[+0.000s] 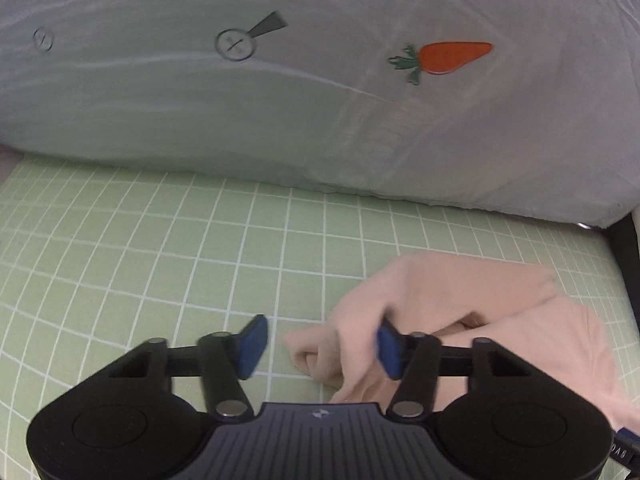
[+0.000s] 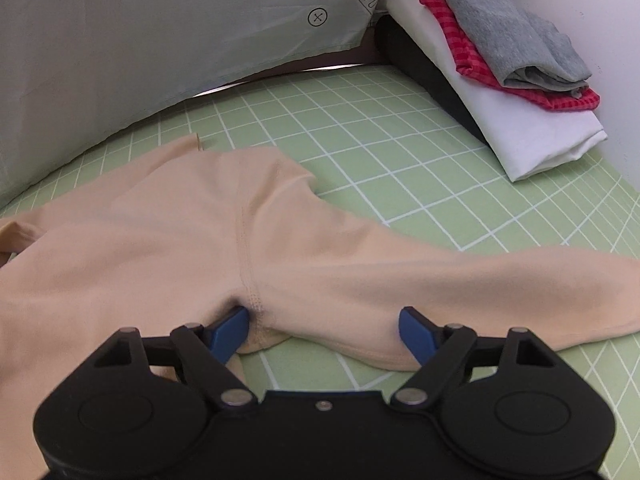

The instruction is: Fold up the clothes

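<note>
Peach garment (image 2: 168, 240) edge between right claw (image 2: 324, 332) pads, seemingly ungripped.

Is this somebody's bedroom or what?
Probably a bedroom, on a bed. A green checked sheet covers the surface, a big pale pillow with a carrot on it lies at the back, and folded clothes are stacked in the corner.

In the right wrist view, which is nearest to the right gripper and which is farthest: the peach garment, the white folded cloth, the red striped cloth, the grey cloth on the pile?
1. Peach garment: directly at the right gripper, between its fingers.
2. White folded cloth: upper right, bottom of the pile.
3. Red striped cloth and grey cloth: stacked above it, too close to rank.
</note>
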`<state>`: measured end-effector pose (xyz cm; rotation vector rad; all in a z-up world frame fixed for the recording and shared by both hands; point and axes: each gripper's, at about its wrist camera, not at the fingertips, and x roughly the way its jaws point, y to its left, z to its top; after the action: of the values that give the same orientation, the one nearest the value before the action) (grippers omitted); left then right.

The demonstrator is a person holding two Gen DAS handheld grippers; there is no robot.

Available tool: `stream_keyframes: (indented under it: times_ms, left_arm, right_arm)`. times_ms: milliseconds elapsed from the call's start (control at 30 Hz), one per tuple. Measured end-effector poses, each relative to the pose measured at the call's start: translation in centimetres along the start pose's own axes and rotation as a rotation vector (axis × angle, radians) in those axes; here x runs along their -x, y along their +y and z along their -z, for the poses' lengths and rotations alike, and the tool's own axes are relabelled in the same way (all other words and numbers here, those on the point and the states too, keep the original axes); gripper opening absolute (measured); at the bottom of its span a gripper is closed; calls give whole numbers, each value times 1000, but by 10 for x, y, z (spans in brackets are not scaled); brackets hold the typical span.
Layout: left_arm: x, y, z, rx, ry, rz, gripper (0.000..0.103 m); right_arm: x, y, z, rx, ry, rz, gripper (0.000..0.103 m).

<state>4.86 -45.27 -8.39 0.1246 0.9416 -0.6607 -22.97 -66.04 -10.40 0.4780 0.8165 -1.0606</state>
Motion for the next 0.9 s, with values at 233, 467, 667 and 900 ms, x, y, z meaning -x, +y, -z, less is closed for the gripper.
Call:
stream_keyframes:
  times_ms: [233, 467, 667, 900]
  left_arm:
    - [23, 77, 32, 255, -9, -79, 10]
    - [44, 139, 76, 386, 95, -200, 0]
    - [50, 127, 49, 289, 32, -142, 46]
    - [7, 71, 16, 0, 79, -34, 58]
  right_arm:
    - [1, 7, 7, 69, -37, 36, 83]
    - [2, 10, 8, 87, -53, 51, 83]
    - [2, 11, 9, 91, -59, 50, 84]
    - [1, 10, 8, 84, -57, 50, 86]
